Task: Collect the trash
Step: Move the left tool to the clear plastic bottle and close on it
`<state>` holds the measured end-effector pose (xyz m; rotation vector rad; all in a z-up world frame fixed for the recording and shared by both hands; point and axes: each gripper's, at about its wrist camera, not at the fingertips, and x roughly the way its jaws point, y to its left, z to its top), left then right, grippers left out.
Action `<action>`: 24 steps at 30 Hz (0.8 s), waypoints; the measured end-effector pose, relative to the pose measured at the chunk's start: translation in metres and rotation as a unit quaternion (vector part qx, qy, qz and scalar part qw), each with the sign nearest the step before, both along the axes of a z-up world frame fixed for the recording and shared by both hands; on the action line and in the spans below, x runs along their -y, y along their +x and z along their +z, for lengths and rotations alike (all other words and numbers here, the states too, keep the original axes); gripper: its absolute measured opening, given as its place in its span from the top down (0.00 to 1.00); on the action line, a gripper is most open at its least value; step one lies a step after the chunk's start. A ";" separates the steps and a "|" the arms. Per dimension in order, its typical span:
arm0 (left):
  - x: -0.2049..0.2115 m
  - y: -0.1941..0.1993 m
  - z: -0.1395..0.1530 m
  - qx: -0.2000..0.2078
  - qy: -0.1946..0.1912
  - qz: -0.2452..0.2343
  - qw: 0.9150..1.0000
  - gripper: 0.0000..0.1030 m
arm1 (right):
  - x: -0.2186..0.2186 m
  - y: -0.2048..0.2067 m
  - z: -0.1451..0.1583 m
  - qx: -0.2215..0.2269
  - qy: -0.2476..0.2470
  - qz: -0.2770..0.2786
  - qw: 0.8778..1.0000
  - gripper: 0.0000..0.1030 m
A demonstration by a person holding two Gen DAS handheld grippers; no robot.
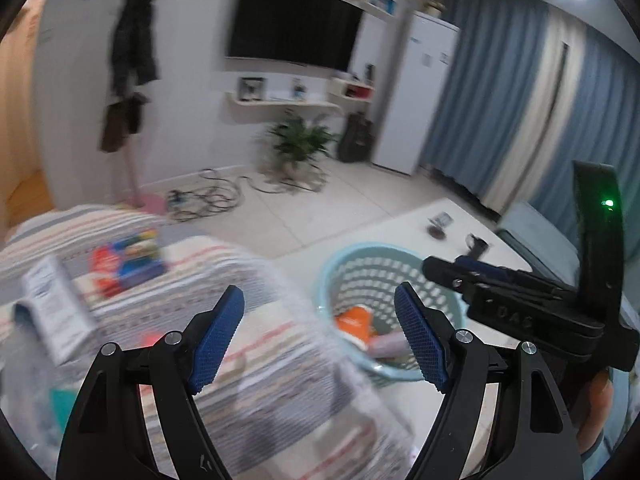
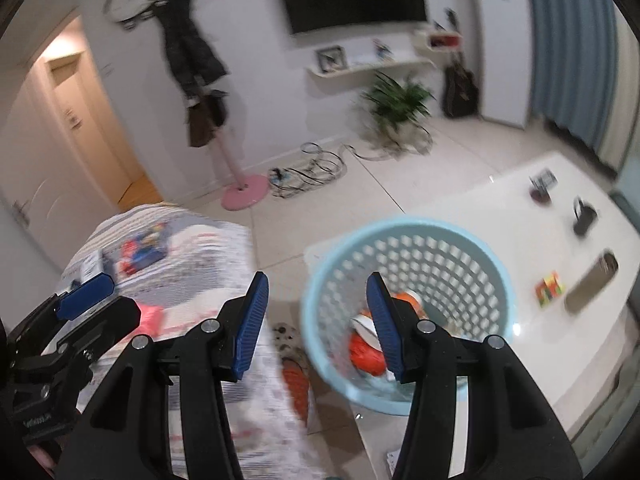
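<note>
Above blue basket, both grippers agape, empty; orange wrapper, seemingly, inside.

Light-blue perforated basket, upright on white table, orange wrapper lying inside

My left wrist view looks forward and down along its own tongs from above the striped bed, with the blue basket close ahead and the right tongs crossing in from the right edge. My right wrist view sits nearly over that basket, facing the same wall, with the left tongs at its lower left. Both share the basket, bed, white counter, television and plant.
</note>
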<state>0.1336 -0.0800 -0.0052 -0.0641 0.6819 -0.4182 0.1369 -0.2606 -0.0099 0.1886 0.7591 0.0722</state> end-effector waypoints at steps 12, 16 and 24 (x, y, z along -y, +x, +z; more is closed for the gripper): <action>-0.178 -0.058 0.004 -0.008 0.012 0.187 0.982 0.26 | -0.140 0.004 -0.015 -0.010 -0.039 0.126 0.991 0.54; -0.215 -0.058 -0.008 -0.037 -0.002 0.213 0.976 0.26 | -0.173 0.011 -0.032 -0.020 -0.051 0.155 0.986 0.52; -0.219 -0.035 -0.034 -0.091 0.014 0.214 0.973 0.27 | -0.188 0.020 -0.057 -0.043 -0.085 0.161 0.982 0.25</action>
